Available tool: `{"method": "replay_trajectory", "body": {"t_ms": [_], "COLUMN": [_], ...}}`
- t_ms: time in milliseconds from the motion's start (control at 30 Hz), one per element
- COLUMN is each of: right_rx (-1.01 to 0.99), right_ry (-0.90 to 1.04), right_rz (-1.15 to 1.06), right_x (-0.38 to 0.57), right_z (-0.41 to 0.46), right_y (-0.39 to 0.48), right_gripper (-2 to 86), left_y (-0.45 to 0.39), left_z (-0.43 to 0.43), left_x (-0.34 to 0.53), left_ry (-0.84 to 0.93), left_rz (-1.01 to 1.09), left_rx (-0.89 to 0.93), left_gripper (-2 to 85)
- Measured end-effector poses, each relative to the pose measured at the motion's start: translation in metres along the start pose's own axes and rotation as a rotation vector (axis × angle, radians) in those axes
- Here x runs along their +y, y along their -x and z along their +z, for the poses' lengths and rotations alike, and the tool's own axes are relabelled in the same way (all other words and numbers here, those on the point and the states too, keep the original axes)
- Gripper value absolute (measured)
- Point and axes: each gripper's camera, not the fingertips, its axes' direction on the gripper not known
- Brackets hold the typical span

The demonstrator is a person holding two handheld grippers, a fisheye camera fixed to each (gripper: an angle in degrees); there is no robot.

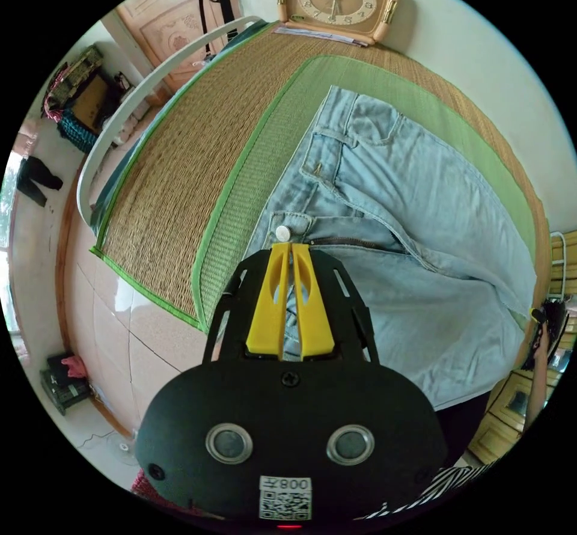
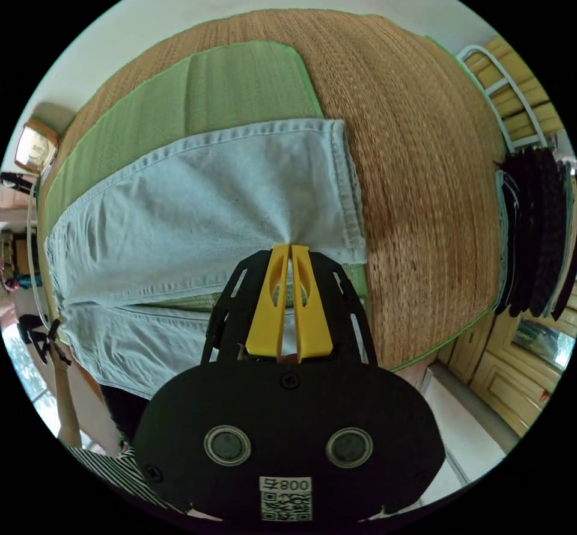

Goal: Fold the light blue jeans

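Observation:
The light blue jeans (image 1: 409, 216) lie flat, front side up, on a green mat (image 1: 252, 186) over a woven straw mat. My left gripper (image 1: 290, 247) is shut, its yellow jaws pinching the waistband just below the metal button (image 1: 282, 233). In the right gripper view the jeans' leg (image 2: 210, 198) stretches leftward, with the hem (image 2: 348, 192) at its right. My right gripper (image 2: 290, 247) is shut on the leg near that hem, and the cloth puckers at the tips. The other gripper shows far off at each view's edge: right gripper (image 1: 537, 315), left gripper (image 2: 51, 333).
A straw mat (image 2: 421, 138) covers the bed beyond the green one. A white bed rail (image 1: 150, 87) and a clock (image 1: 336, 3) lie past the waist end. Dark clothes (image 2: 535, 228) hang on a rack beside wooden cabinets (image 2: 511, 379). Tiled floor (image 1: 114, 330) borders the bed.

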Motion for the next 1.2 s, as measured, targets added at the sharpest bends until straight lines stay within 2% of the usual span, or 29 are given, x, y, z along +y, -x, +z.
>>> {"method": "replay_trajectory", "body": {"t_ms": [167,333,567,633,667,733,900,1000,1200], "right_rx": [-0.015,-0.078,-0.146,-0.123,-0.072,-0.001,0.003,-0.069,-0.207], "right_ry": [-0.009,-0.06,-0.009,0.052,-0.053,-0.097,-0.05,-0.02,-0.099], "right_rz": [0.044,0.078,-0.23,-0.281,-0.291,-0.331,-0.335,-0.345,-0.44], "right_x": [0.009,0.037,0.129,0.147,0.161,0.171,0.175,0.176,0.167], "right_z": [-0.001,-0.011,0.009,0.028,0.025,0.029,0.032,0.028,0.006], "right_y": [0.006,0.005,0.103,0.127,0.138,0.153,0.176,0.188,0.249], "right_gripper": [0.7,0.3,0.1,0.0,0.0,0.0,0.1,0.2,0.4], "left_y": [0.007,0.002,-0.021,-0.018,-0.015,-0.009,0.013,0.027,0.051], "left_z": [-0.022,-0.018,0.03,0.032,0.033,0.036,0.041,0.029,0.013], "left_x": [0.016,0.04,0.055,0.053,0.051,0.048,0.037,0.03,-0.01], "left_ry": [-0.081,-0.04,0.144,0.122,0.119,0.123,0.158,0.087,-0.024], "left_rz": [0.066,0.167,0.304,0.325,0.333,0.32,0.287,0.281,0.299], "left_rx": [0.041,0.182,0.164,0.165,0.167,0.181,0.262,0.296,0.402], "left_gripper": [0.7,1.4,2.0,2.0,1.9,1.8,1.0,0.6,0.5]}}
